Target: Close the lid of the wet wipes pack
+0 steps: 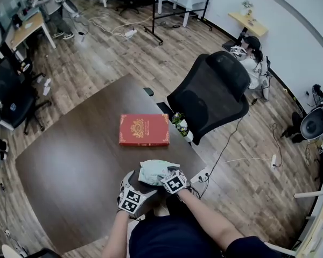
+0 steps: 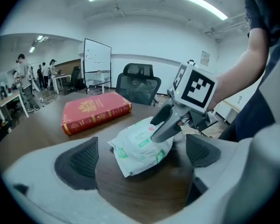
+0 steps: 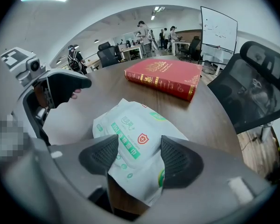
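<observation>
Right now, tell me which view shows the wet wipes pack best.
The right gripper view: the wet wipes pack fills the centre, label side up, pinched between that gripper's fingers. The left gripper view shows it smaller, partly under the right gripper. The head view shows only a small pale patch.

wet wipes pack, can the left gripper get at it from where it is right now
Probably yes: the left gripper is open, the wet wipes pack lies just ahead on the table, and the right gripper clamps only one edge.
</observation>
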Action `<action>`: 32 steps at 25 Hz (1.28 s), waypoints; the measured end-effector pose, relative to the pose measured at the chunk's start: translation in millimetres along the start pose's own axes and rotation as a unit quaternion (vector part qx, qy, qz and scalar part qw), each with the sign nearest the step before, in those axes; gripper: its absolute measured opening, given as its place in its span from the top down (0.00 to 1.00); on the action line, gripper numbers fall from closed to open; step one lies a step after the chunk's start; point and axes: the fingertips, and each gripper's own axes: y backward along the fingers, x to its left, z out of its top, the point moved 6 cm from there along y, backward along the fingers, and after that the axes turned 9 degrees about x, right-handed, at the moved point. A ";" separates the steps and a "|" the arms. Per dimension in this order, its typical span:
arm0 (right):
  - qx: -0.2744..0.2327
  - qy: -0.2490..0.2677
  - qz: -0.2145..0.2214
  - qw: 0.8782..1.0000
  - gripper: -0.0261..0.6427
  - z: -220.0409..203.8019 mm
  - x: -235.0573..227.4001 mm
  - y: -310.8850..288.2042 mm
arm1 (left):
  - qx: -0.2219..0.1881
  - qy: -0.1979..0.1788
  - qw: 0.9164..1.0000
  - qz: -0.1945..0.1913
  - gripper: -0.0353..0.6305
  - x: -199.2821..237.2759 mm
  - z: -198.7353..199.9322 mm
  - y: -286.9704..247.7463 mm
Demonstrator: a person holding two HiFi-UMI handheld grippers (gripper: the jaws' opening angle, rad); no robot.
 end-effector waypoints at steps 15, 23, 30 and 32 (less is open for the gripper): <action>-0.035 -0.063 0.045 0.996 0.28 -6.4 6.9 28.5 | -0.037 -0.059 0.997 -0.014 0.07 -12.4 29.3 109.8; -0.101 -0.077 0.047 0.991 0.22 -28.5 7.9 104.5 | -0.044 -0.092 0.994 -0.038 0.07 -21.2 40.8 109.7; -0.154 -0.087 0.025 0.984 0.17 -47.0 18.2 173.0 | -0.043 -0.110 0.992 -0.045 0.06 -22.8 38.8 125.6; -0.165 -0.092 0.022 0.982 0.16 -53.5 22.6 187.3 | -0.044 -0.106 0.992 -0.044 0.06 -19.2 35.3 129.0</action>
